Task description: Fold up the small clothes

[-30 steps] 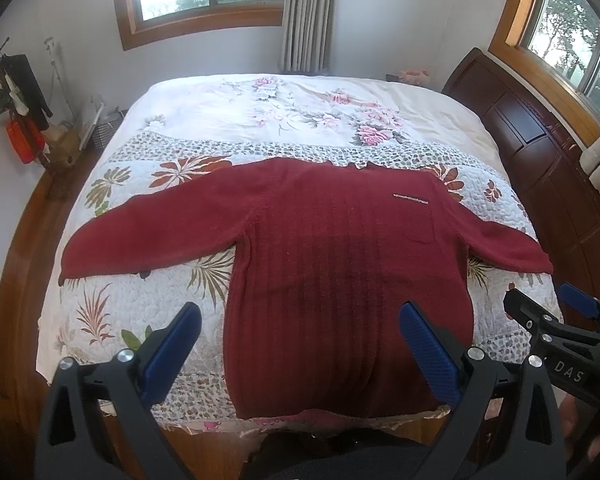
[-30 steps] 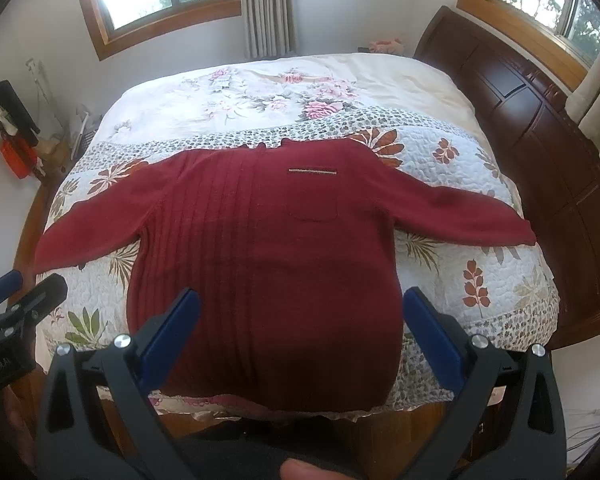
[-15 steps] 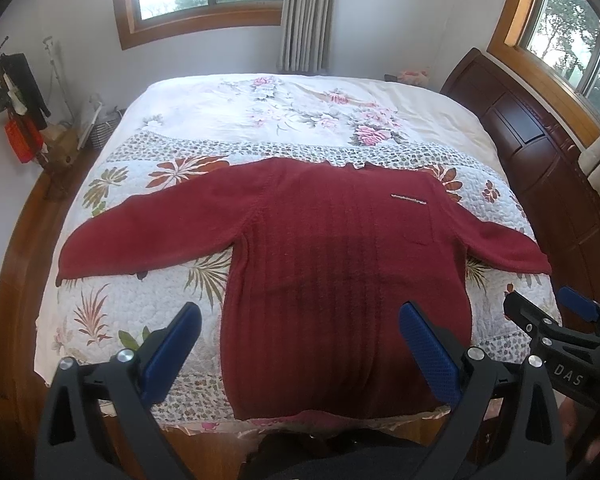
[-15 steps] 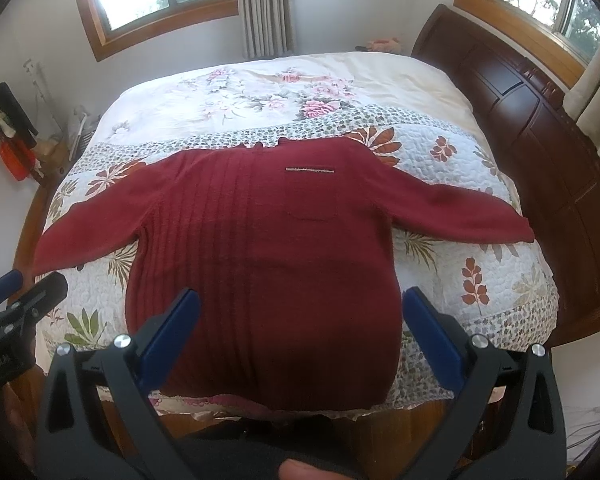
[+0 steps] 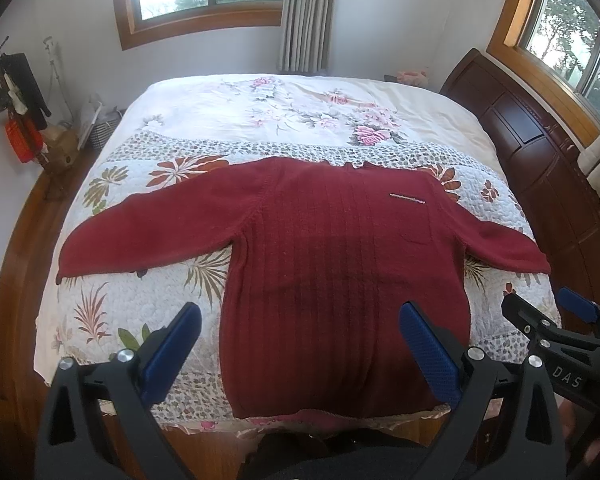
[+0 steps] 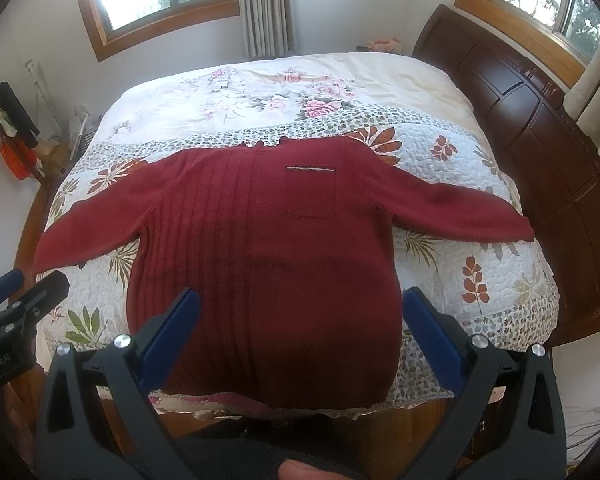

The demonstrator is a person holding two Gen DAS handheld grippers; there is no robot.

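1. Left wrist view: the left gripper (image 5: 300, 344) hangs with jaws spread wide, holding nothing, above the hem of the red sweater (image 5: 340, 264), which lies flat on the quilted bed (image 5: 112, 320).
2. Right wrist view: the right gripper (image 6: 300, 336) is likewise wide apart and empty over the sweater (image 6: 268, 248).

Bed (image 5: 452, 128) with dark wooden frame, covered by a floral quilt (image 5: 140, 288) whose near edge overhangs the foot. Red sweater (image 5: 340, 272) lies flat, front up, on the near half of the quilt, both sleeves spread out to the sides, hem at the near edge, collar toward the far side. Far half of quilt bare.
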